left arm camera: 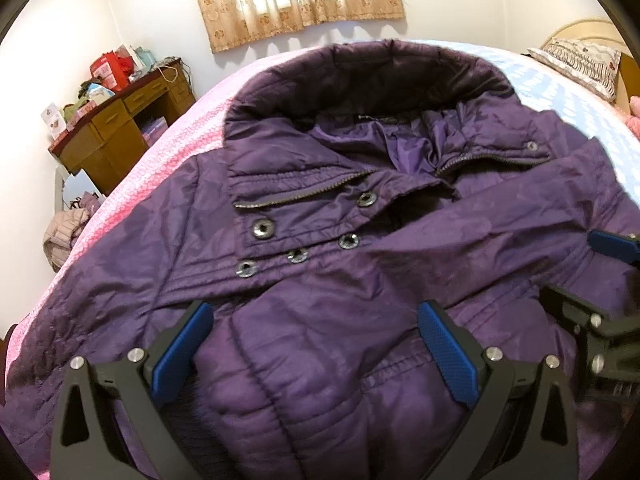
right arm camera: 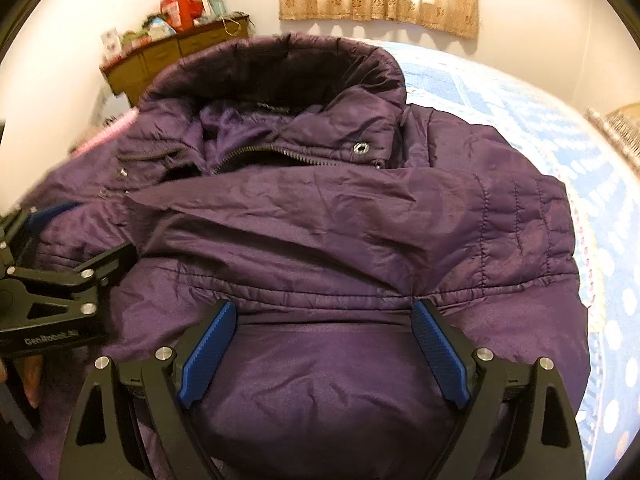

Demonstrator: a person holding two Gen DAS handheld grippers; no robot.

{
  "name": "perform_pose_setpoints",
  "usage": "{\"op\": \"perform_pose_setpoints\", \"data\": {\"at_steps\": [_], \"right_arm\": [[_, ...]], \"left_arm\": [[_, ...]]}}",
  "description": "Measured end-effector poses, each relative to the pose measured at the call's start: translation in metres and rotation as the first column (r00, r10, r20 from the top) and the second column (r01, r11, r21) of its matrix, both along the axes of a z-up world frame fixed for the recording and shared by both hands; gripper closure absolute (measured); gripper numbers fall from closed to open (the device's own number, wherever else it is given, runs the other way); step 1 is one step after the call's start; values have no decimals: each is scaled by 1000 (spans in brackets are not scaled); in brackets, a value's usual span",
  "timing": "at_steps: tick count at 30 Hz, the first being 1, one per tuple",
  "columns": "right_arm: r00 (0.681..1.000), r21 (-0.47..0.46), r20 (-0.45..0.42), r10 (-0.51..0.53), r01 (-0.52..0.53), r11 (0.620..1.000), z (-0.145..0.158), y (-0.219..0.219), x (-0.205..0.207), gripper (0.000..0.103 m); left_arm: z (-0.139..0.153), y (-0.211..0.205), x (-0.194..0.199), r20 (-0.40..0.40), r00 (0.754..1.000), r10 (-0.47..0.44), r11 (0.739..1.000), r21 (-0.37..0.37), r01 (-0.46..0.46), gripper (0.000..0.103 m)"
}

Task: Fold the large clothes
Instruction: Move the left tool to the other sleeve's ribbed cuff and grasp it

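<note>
A purple quilted jacket [left arm camera: 320, 272] lies front-up on the bed, its hood [left arm camera: 368, 76] pointing to the far wall. One sleeve [right arm camera: 320, 208] is folded across the chest. My left gripper [left arm camera: 316, 320] stands open just above the lower left front, and the padded fabric bulges between its blue pads [left arm camera: 184, 352] without being pinched. Over the lower right front, below the folded sleeve, my right gripper [right arm camera: 324, 312] is open as well, with fabric swelling between its fingers [right arm camera: 440, 352]. Each gripper shows at the edge of the other's view: the right gripper [left arm camera: 588, 272] and the left gripper [right arm camera: 86, 232].
The bed cover is pink [left arm camera: 160, 168] on the left and blue with white dots [right arm camera: 540, 128] on the right. A pillow [left arm camera: 580, 64] lies at the headboard. A cluttered wooden desk [left arm camera: 120, 128] stands by the wall, with a curtain [left arm camera: 300, 0] above and a clothes pile [left arm camera: 64, 232] on the floor.
</note>
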State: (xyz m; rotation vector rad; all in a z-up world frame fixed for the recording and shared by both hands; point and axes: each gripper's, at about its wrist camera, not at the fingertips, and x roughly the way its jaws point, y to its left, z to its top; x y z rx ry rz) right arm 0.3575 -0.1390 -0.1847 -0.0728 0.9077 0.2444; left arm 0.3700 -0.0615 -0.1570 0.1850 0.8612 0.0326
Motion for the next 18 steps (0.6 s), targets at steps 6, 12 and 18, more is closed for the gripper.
{"op": "perform_pose_setpoints", "data": {"at_steps": [6, 12, 18], "right_arm": [[996, -43, 80, -49, 52, 998, 53, -26, -67, 13], [987, -150, 149, -56, 78, 986, 84, -12, -120, 12], [990, -184, 139, 36, -10, 983, 72, 51, -152, 12]], "left_arm": [[58, 82, -84, 82, 995, 60, 994, -95, -52, 0], [54, 227, -188, 110, 951, 288, 953, -131, -274, 0], [16, 384, -254, 9, 772, 635, 747, -262, -611, 0]]}}
